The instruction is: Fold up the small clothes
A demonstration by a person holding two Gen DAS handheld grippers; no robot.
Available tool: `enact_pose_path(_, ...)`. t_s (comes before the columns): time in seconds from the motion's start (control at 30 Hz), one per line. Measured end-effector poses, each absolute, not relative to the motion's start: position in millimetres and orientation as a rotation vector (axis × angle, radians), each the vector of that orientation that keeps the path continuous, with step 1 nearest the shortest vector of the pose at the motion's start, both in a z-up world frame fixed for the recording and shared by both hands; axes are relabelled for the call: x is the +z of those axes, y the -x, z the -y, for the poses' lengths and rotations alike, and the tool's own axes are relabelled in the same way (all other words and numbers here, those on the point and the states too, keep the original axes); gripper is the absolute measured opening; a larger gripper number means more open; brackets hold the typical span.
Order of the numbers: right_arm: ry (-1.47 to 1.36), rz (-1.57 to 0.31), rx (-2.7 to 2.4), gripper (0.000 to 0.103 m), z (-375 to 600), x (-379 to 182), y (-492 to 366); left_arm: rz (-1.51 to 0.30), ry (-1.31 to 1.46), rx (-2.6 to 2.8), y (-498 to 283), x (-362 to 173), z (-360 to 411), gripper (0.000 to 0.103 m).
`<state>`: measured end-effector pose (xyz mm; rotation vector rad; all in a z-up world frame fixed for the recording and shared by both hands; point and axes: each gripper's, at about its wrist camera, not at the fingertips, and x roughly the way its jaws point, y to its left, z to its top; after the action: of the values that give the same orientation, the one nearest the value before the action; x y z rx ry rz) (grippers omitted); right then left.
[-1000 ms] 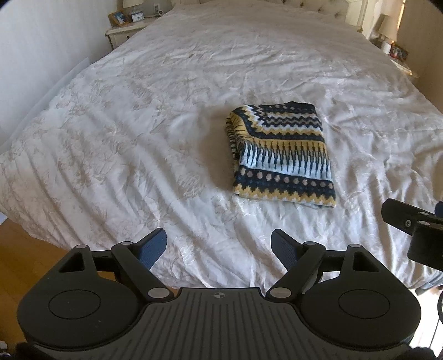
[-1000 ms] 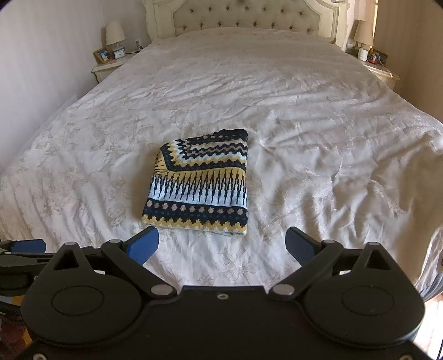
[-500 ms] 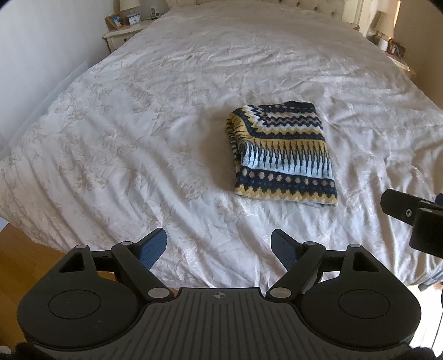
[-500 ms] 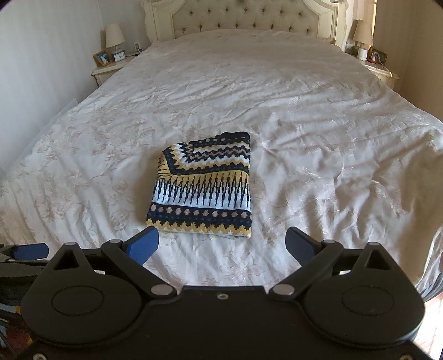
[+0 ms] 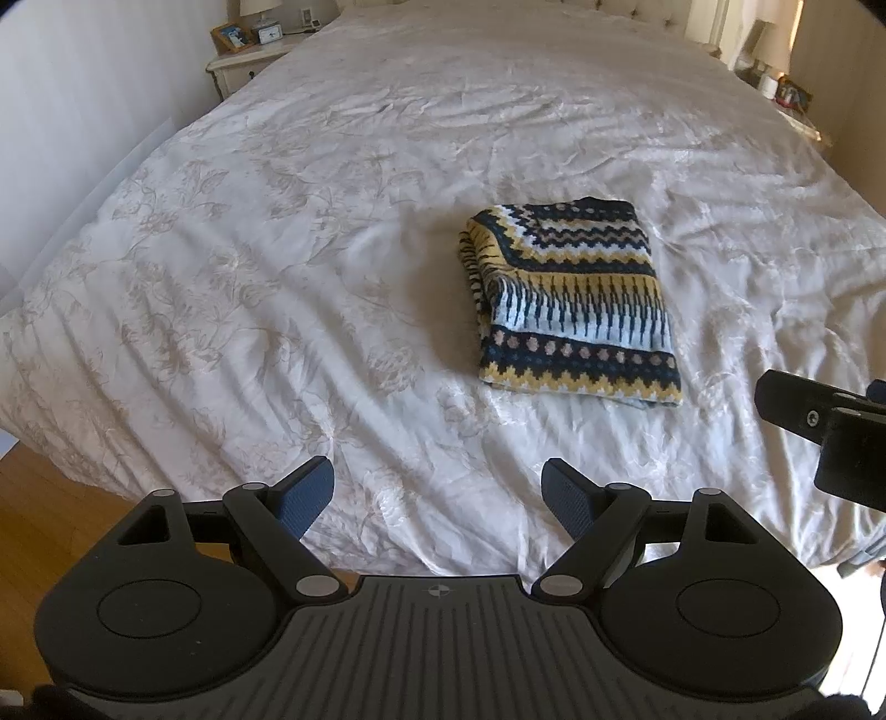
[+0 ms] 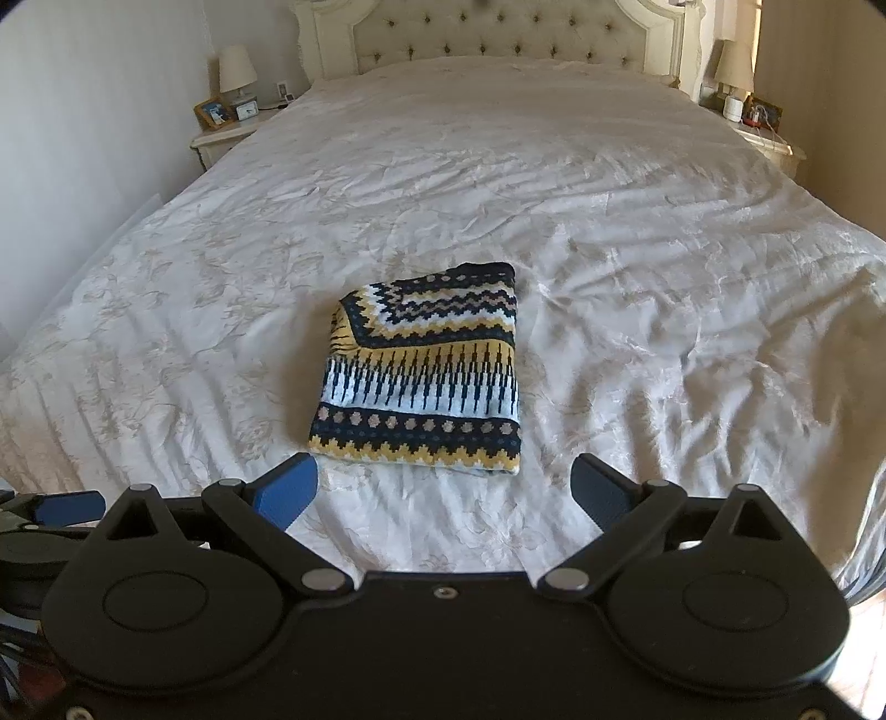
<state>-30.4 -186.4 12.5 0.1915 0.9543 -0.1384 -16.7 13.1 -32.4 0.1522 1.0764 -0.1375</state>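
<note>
- Left wrist view: compared with a second ago, the folded knitted sweater with navy, yellow and pale blue zigzag bands (image 5: 570, 302) sits a little higher in the picture, and more of the white floral-patterned bedspread (image 5: 249, 266) shows between it and the fingers. The strip of wooden floor (image 5: 39, 498) at lower left has shrunk a touch.
- The left gripper (image 5: 437, 498) is spread wide with nothing between its blue-padded fingers (image 5: 304, 495), the same as before. It hangs over the near edge of the bed, well short of the sweater.
- The sweater lies flat on the bedspread as a neat rectangle, ahead and slightly right of this gripper, with stacked layers showing along its left edge.
- At the right edge a black part of the other tool pokes in; it sits higher in the picture than a second ago.
- A cream bedside table (image 5: 243, 63) with a small framed photo stands at upper left.
- Right wrist view: the sweater (image 6: 423, 376) now looks nearer to the camera and closer to the middle than a second ago, while its fold is unchanged.
- The right gripper (image 6: 443, 493) is likewise held wide and empty, its fingers (image 6: 285, 493) hovering just short of the sweater's near yellow hem, not touching it.
- The left tool's blue fingertip shows at the lower left edge.
- The cream tufted headboard (image 6: 498, 33) and a white table lamp (image 6: 237, 69) stand at the far end of the room.
</note>
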Motion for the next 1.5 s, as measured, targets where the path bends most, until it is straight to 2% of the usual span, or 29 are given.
enact_pose_path(1.5, -0.229, -0.972, -0.156, 0.097, 183, 3, 24, -1.103, -0.176, -0.173, 6, -39, -7, 0.082)
